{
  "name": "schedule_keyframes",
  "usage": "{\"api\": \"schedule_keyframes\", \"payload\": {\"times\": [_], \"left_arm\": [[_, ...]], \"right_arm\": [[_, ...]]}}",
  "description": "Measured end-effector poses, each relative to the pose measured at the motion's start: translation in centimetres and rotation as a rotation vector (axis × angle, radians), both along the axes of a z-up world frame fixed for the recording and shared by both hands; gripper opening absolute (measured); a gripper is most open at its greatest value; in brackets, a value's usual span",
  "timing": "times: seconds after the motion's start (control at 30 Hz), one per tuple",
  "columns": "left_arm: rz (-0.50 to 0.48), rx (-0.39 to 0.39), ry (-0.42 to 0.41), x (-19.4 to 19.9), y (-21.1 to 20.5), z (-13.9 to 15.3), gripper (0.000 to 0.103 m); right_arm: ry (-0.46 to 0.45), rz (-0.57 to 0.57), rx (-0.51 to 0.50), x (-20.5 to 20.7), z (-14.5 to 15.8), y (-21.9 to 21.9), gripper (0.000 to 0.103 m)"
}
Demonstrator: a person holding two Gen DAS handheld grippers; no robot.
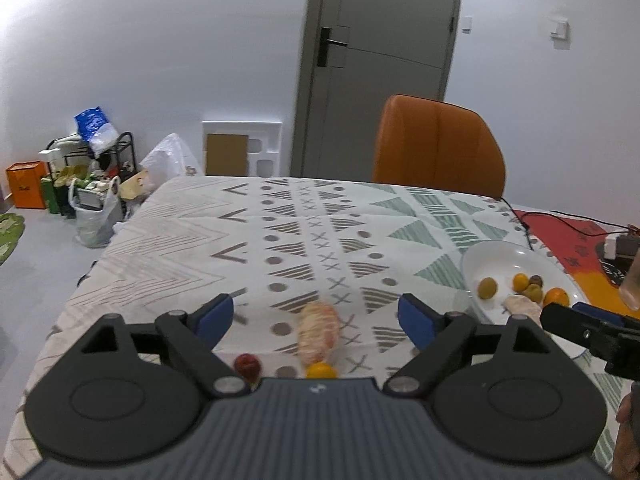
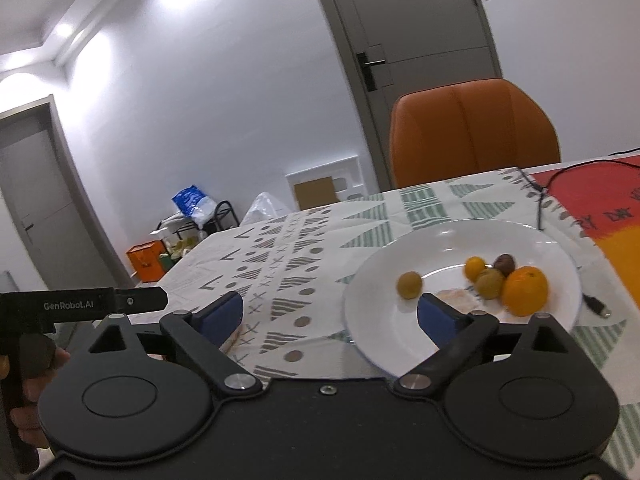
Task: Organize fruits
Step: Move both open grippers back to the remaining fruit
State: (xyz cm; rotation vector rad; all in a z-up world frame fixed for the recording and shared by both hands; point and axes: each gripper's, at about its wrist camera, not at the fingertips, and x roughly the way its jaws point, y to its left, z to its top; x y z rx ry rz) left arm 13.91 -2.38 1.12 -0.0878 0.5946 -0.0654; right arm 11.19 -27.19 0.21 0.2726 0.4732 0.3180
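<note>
- The left gripper (image 1: 316, 318) is released, its blue pads wide apart over the patterned cloth on the desk (image 1: 180, 248); nothing sits between its jaws at pad height.
- A peeled, pale pink citrus piece (image 1: 319, 332) lies on the cloth, low between those pads; a small yellow fruit (image 1: 320, 370) touches its near end, and a dark red fruit (image 1: 247, 365) lies just to the left of that.
- The right gripper (image 2: 330, 314) is also released; its right pad hangs over the near rim of the white plate (image 2: 440, 240), its left pad over bare cloth.
- On the plate: an orange (image 2: 525, 291) at the right, a greenish fruit (image 2: 490, 283) touching it, a yellow fruit (image 2: 475, 267) and a dark purple fruit (image 2: 505, 263) just behind, and a second greenish fruit (image 2: 409, 285) apart to the left; a pale peeled piece (image 2: 456, 296) lies near the right pad.
- An orange chair (image 2: 476, 132) stands at the far side of the desk.
</note>
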Motion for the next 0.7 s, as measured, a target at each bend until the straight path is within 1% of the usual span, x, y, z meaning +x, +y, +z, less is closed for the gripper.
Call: {"api": "schedule_keyframes", "payload": {"times": [0.27, 0.57, 0.7], "left_arm": [[0.051, -0.002, 0.015, -0.8, 2.6, -0.5, 0.088], [0.061, -0.049, 0.046, -1.2, 4.0, -2.0, 0.088], [0.067, -0.069, 0.047, -1.4, 4.3, -2.4, 0.088]], "right_arm": [[0.010, 0.049, 0.007, 0.5, -0.4, 2.1, 0.095], [0.031, 0.108, -0.018, 0.9, -0.9, 4.5, 0.095], [0.044, 0.141, -0.036, 1.1, -1.2, 5.6, 0.095]]}}
